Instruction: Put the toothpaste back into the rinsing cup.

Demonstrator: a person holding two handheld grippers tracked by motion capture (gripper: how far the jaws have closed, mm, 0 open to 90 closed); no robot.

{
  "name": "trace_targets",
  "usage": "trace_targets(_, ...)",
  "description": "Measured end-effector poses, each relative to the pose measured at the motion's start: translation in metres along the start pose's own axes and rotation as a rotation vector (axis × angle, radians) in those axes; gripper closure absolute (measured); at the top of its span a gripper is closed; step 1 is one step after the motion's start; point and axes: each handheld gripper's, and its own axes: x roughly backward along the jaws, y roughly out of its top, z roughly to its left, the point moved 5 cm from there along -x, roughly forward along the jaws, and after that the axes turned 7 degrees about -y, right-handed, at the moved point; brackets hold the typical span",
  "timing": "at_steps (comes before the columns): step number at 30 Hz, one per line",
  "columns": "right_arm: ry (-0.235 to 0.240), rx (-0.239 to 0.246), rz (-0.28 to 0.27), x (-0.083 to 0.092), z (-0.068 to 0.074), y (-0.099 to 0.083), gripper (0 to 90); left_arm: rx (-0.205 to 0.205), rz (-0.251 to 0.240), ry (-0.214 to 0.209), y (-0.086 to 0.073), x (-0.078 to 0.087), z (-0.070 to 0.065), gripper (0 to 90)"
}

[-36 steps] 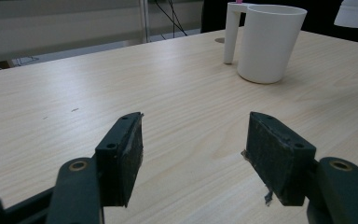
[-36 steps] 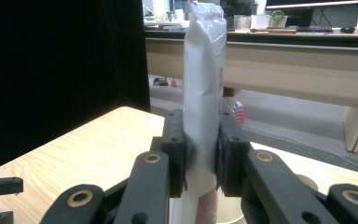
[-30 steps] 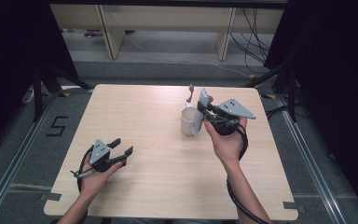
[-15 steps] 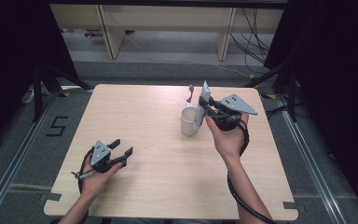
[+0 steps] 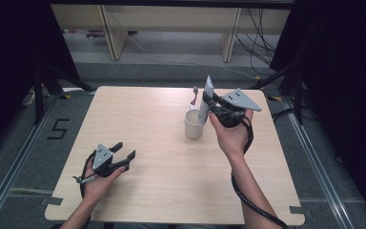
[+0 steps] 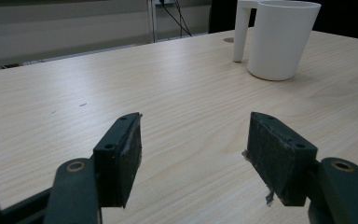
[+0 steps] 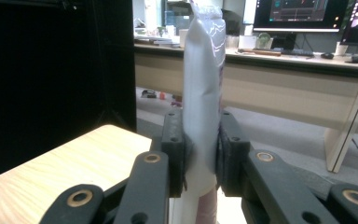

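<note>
My right claw (image 5: 208, 106) is clamped on the white tube (image 7: 201, 93), held upright just above the white cup (image 5: 194, 124) on the worktop (image 5: 171, 191); my left claw (image 6: 193, 154) rests wide open, holding nothing

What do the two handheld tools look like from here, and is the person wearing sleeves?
Both the left tool and the right tool are black, two-jawed, each topped by a grey three-cornered plate and trailing a black cable. The pads are dark and flat, on arms with brass-coloured rivets. No sleeves show on the forearms.
</note>
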Motion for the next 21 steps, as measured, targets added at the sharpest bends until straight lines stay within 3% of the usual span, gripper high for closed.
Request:
trace_targets(5, -0.006, 0.017, -0.006, -0.005, 0.001, 0.001, 76.7, 0.005, 0.003, 0.002, 0.000, 0.001, 0.000, 35.2)
trace_targets(7, -0.011, 0.045, -0.017, -0.007, 0.001, 0.002, 76.7, 0.001, -0.002, 0.001, 0.000, 0.000, 0.000, 35.2)
trace_targets(8, -0.012, 0.023, -0.007, -0.008, 0.003, 0.001, 76.6, 0.003, -0.002, 0.002, 0.000, 0.000, 0.000, 35.2)
trace_targets(11, -0.012, 0.035, -0.016, -0.011, 0.002, 0.002, 76.7, 0.010, 0.012, 0.008, 0.000, 0.001, 0.000, 35.1)
trace_targets(16, -0.011, 0.011, -0.001, -0.014, 0.005, 0.001, 76.6, 0.015, 0.012, 0.009, 0.000, 0.001, 0.000, 34.8)
trace_targets(17, -0.015, 0.045, -0.018, -0.016, 0.003, 0.003, 76.6, 0.015, 0.011, 0.009, 0.000, 0.001, 0.000, 34.8)
trace_targets(21, -0.014, 0.025, -0.012, -0.018, 0.004, 0.002, 76.6, 0.016, 0.012, 0.009, 0.000, 0.001, 0.000, 34.8)
